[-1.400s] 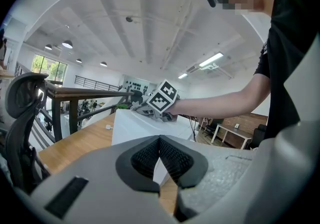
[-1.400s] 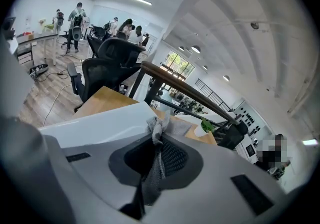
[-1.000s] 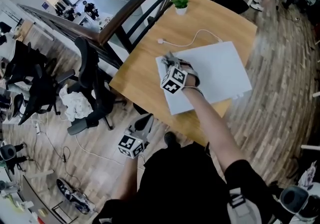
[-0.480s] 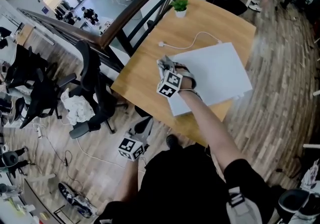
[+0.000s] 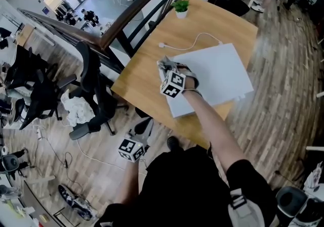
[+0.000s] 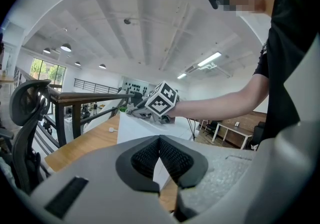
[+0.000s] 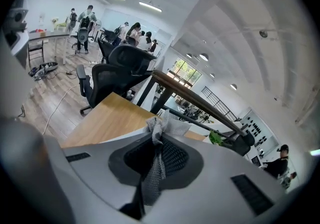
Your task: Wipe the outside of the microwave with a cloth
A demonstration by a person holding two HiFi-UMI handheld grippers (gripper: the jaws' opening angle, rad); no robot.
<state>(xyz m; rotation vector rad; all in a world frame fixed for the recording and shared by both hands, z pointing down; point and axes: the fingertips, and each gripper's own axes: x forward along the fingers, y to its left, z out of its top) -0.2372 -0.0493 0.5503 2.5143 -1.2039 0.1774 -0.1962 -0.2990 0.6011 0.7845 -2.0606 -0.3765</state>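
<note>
The white microwave [image 5: 217, 74] stands on a wooden table [image 5: 142, 77]; I look down on its flat top. My right gripper [image 5: 168, 68] rests at the top's near-left corner, shut on a grey cloth [image 5: 163, 63]. In the right gripper view the cloth [image 7: 156, 133] hangs pinched between the jaws. My left gripper [image 5: 148, 121] hangs low beside the person's body, off the table, with its jaws shut and nothing in them. The left gripper view looks up at the microwave's side [image 6: 134, 129] and at the right gripper [image 6: 137, 110] on top.
A small potted plant [image 5: 181, 6] sits at the table's far corner. A white cable [image 5: 192, 41] lies behind the microwave. A dark railing [image 5: 131, 13] runs along the table's left side. A black office chair [image 5: 93, 89] and a white bundle [image 5: 76, 107] stand on the floor to the left.
The right gripper with the cloth has edged slightly toward the microwave's left corner. The left gripper has stayed low beside the body.
</note>
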